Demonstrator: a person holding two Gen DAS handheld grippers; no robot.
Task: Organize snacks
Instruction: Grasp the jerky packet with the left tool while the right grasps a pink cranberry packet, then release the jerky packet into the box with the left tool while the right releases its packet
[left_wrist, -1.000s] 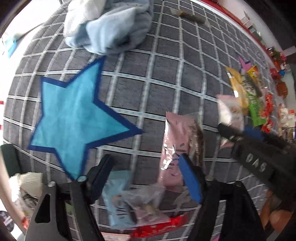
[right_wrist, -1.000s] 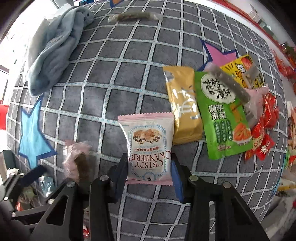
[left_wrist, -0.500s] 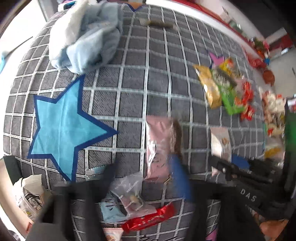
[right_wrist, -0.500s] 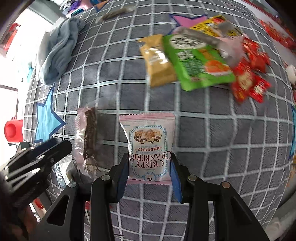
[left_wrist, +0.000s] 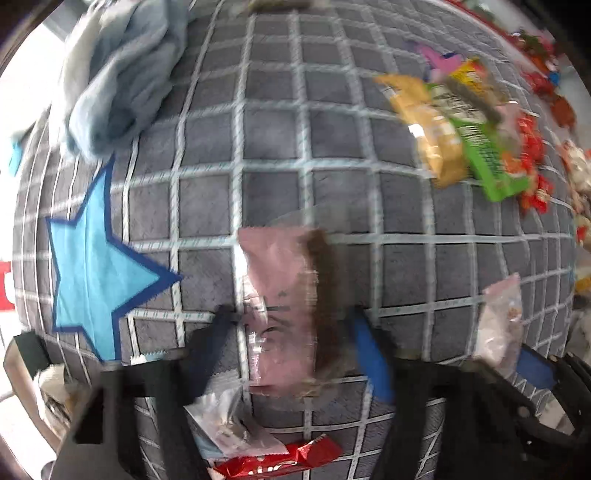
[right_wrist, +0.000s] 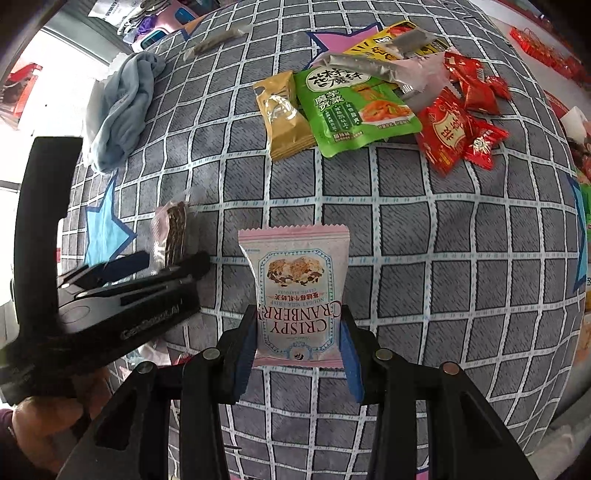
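My right gripper (right_wrist: 297, 332) is shut on a pink "Crispy Cranberry" pack (right_wrist: 295, 288), which it holds upright above the grey checked mat (right_wrist: 443, 240). The left wrist view shows that pack (left_wrist: 498, 325) at the right edge. In that blurred view, a pink pack with a brown bar (left_wrist: 288, 306) sits between the fingers of my left gripper (left_wrist: 291, 332). The jaws are closing and both pads meet its sides. The right wrist view shows the left gripper (right_wrist: 159, 262) with the bar pack (right_wrist: 171, 236) sticking out past its tips.
A pile of snacks lies at the far right: a yellow pack (right_wrist: 284, 114), a green pouch (right_wrist: 351, 107) and red packets (right_wrist: 458, 125). A blue cloth (right_wrist: 125, 110) is bunched at the far left. A clear packet (left_wrist: 229, 424) and a red wrapper (left_wrist: 277, 461) lie under my left gripper.
My left gripper's jaws went from wide apart to closed around the pink bar pack. My right gripper drew back from the snack pile with the cranberry pack, towards the left gripper.
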